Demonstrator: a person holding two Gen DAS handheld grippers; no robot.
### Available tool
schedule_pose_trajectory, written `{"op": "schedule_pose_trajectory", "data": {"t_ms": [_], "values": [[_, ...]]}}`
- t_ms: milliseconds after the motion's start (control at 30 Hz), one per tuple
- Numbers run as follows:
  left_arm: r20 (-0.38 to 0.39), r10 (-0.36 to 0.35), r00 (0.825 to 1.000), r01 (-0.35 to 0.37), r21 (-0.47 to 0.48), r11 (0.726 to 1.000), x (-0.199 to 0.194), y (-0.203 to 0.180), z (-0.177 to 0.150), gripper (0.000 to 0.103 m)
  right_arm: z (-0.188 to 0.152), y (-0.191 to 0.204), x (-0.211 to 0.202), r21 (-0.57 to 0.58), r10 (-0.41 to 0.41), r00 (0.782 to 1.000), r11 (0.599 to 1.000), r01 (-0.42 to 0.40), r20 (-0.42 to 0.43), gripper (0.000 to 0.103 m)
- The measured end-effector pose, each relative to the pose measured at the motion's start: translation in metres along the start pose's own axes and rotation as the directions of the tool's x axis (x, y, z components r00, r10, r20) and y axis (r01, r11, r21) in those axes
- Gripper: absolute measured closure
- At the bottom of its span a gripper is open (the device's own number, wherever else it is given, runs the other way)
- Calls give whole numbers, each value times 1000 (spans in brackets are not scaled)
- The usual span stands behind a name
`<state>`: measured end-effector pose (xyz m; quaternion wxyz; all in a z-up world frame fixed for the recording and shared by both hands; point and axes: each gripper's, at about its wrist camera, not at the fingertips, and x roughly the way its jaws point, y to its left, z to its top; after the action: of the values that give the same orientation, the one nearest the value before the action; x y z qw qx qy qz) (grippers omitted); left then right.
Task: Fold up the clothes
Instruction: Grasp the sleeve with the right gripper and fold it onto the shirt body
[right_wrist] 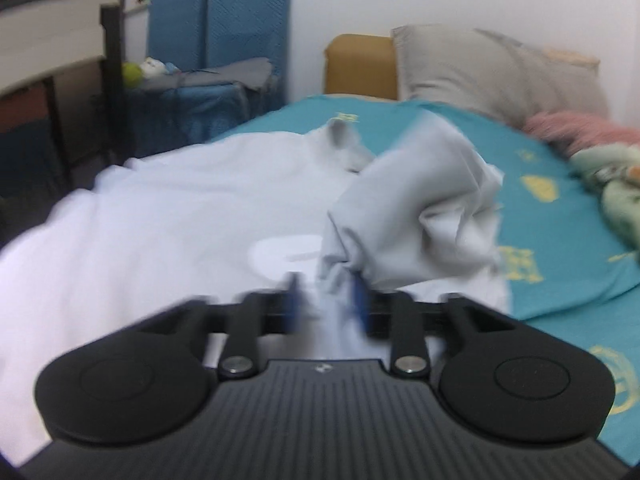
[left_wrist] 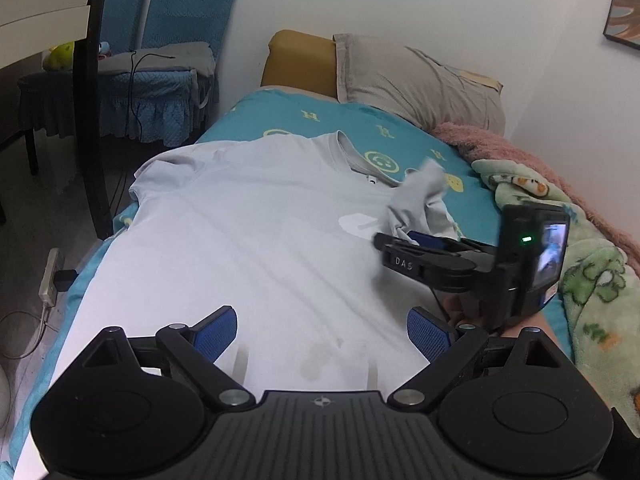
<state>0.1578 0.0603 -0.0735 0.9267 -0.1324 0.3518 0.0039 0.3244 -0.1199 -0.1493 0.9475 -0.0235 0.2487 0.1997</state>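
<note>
A pale grey T-shirt (left_wrist: 240, 216) lies spread face-up on a bed's teal sheet (left_wrist: 304, 112), directly ahead of both tongs. Its collar (left_wrist: 340, 148) points away toward the grey pillow (left_wrist: 416, 84) at the headboard, its hem toward the camera, so its long axis runs straight out from the left tongs (left_wrist: 320, 332). Those hang released above the lower half of the shirt, blue pads (left_wrist: 216, 332) spread wide and holding nothing.

The right tongs (right_wrist: 326, 296) are clenched on the bunched right sleeve (right_wrist: 416, 208), lifted off the sheet and carried in over the chest, just past a white chest print (left_wrist: 356, 224). That view is blurred by motion.

The fold appears to be only beginning: one sleeve is raised but not yet laid flat, while the left sleeve (left_wrist: 168, 168), to the far left of the left tongs, is spread out unfolded. The body remains at full length, so both side folds and the lengthwise fold seem still to come.
</note>
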Motion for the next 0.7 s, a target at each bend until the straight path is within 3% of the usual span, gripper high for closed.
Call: {"op": "schedule_pose_trajectory", "data": {"t_ms": [33, 67, 333, 367, 433, 600, 667, 700], "values": [[1, -1, 1000, 1, -1, 1000, 0, 0, 0, 9, 1, -8, -2, 36, 7, 1000, 999, -7, 11, 32], [2, -2, 1000, 2, -1, 1000, 0, -1, 0, 9, 2, -15, -4, 73, 14, 1000, 997, -15, 23, 30], [9, -28, 1000, 28, -37, 999, -2, 1, 2, 9, 9, -75, -18, 352, 51, 991, 932, -91, 122, 30], [12, -34, 999, 35, -46, 998, -1, 2, 3, 9, 10, -83, -20, 384, 53, 989, 918, -102, 135, 36], [15, -48, 999, 49, -66, 997, 1, 5, 3, 9, 12, -96, -20, 433, 58, 987, 894, -118, 149, 39], [-16, -76, 997, 74, -101, 992, 11, 10, 0, 9, 7, -100, 25, 299, 117, 992, 949, -98, -44, 43], [-27, -84, 996, 80, -110, 991, 14, 10, -1, 9, 5, -91, 31, 225, 99, 993, 971, -82, -68, 65], [-32, -86, 996, 82, -111, 990, 15, 10, -1, 9, 3, -86, 29, 198, 72, 995, 978, -57, -70, 70]]}}
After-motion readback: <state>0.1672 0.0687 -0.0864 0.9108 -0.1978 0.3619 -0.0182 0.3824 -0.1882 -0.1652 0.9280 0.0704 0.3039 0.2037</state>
